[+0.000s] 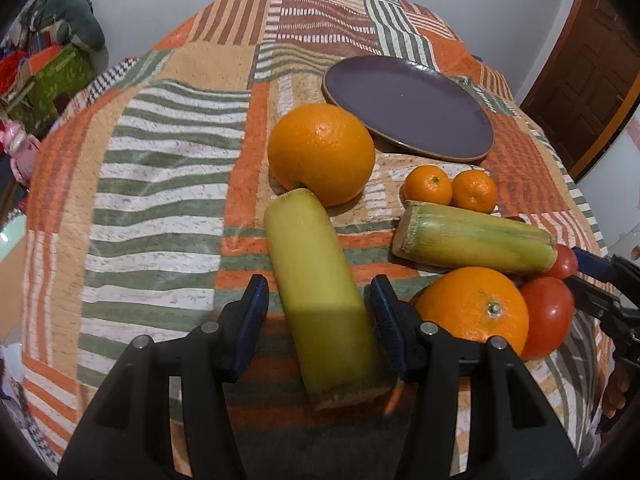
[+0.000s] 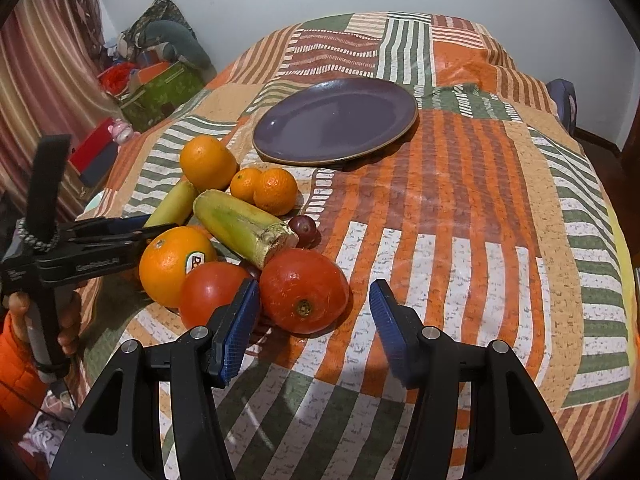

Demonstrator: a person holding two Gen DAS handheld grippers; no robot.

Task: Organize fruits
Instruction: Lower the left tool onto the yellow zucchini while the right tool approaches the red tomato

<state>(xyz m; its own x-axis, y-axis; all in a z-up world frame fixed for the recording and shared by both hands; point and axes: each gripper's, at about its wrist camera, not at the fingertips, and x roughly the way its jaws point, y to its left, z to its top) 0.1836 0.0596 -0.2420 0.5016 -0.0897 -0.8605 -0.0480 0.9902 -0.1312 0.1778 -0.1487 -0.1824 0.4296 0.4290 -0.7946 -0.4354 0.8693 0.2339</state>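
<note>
Grape (image 2: 304,227) half hidden behind cane (image 2: 244,226); far tomato (image 1: 565,262) mostly hidden; near cane (image 1: 324,300) motion-blurred

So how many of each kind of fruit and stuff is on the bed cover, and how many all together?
Big oranges: 2
Little mandarins: 2
Sugarcane pieces: 2
Red tomatoes: 2
Dark red grape: 1
Purple plate: 1
Total: 10
</note>
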